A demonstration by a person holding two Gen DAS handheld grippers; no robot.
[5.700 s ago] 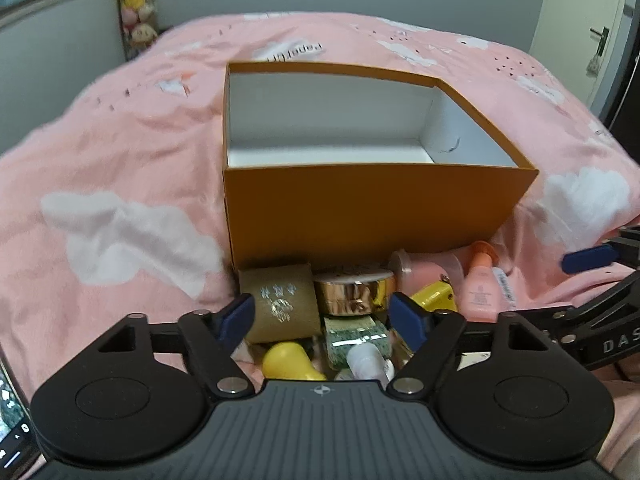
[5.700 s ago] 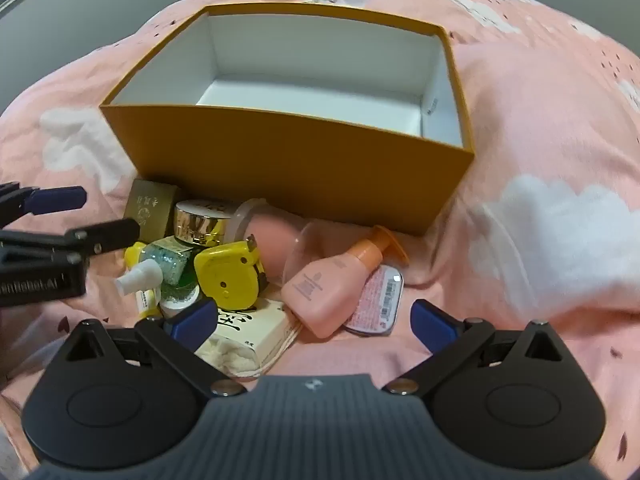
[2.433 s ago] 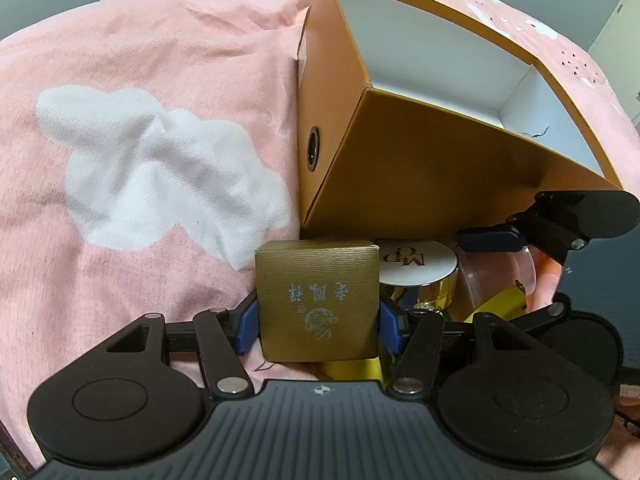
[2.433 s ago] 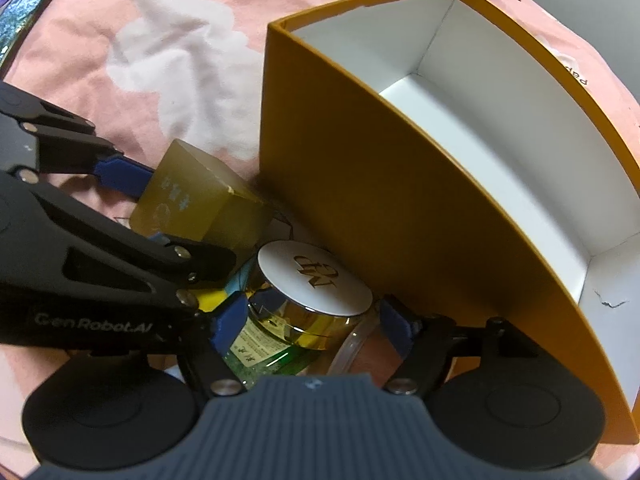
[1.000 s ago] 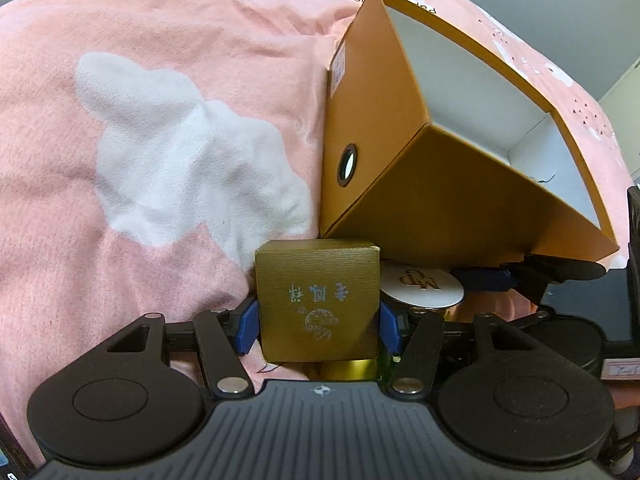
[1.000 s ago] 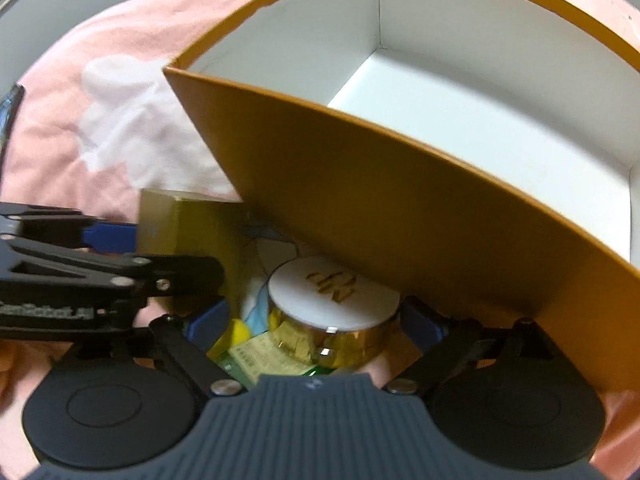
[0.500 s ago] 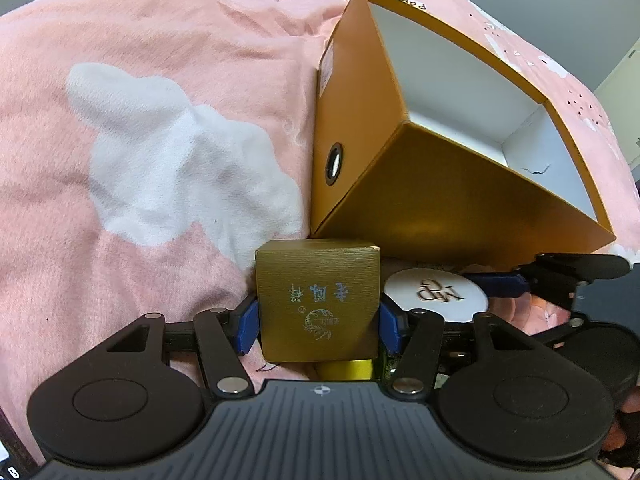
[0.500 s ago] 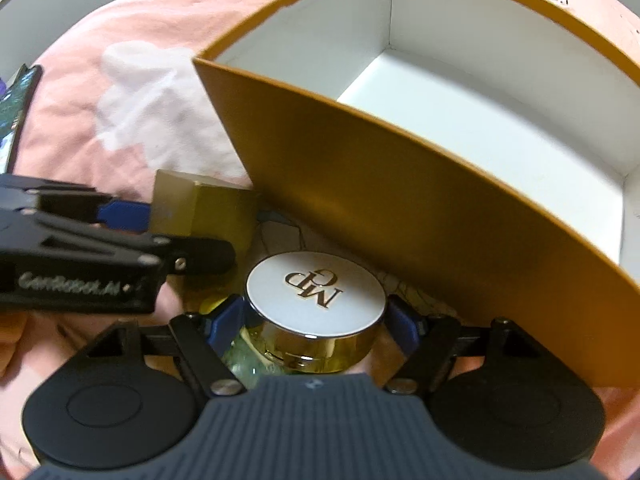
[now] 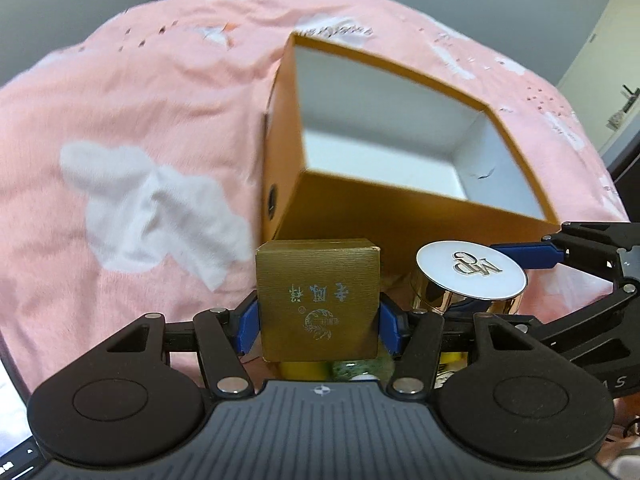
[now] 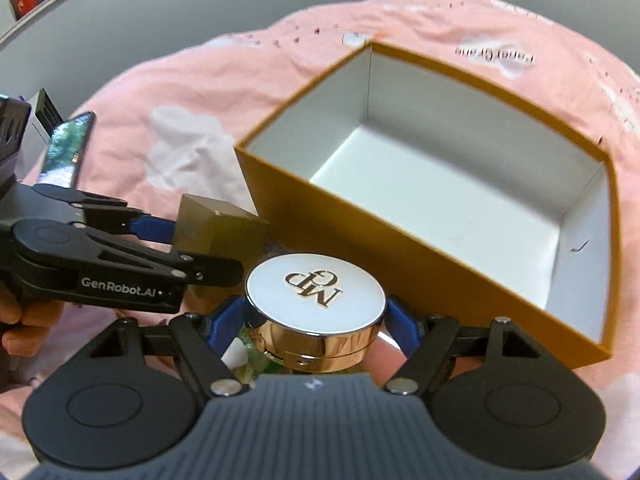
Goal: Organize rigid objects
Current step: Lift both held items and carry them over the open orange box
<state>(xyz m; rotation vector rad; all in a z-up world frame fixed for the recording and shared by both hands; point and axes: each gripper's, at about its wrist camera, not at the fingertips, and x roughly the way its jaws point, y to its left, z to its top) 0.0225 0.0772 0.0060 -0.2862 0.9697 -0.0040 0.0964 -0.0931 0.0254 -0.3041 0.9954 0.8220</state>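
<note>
My left gripper (image 9: 318,320) is shut on a small gold cube box (image 9: 317,300) with printed characters, held above the bed in front of the open orange box (image 9: 404,220). My right gripper (image 10: 316,320) is shut on a round gold jar with a white monogram lid (image 10: 315,286), also lifted, just to the right of the cube. The jar also shows in the left wrist view (image 9: 470,276), and the cube in the right wrist view (image 10: 216,228). The orange box (image 10: 360,240) has a white, empty inside and lies just beyond both grippers.
The pink bedspread with white clouds (image 9: 140,160) lies all around. Leftover bottles and small items (image 9: 352,372) lie under the grippers, mostly hidden. A phone (image 10: 66,148) lies at the bed's left. A door (image 9: 616,60) stands at far right.
Both grippers have risen with their objects, so the orange box's white inside now shows from above. The cube and the jar are held higher and closer to the box's rim.
</note>
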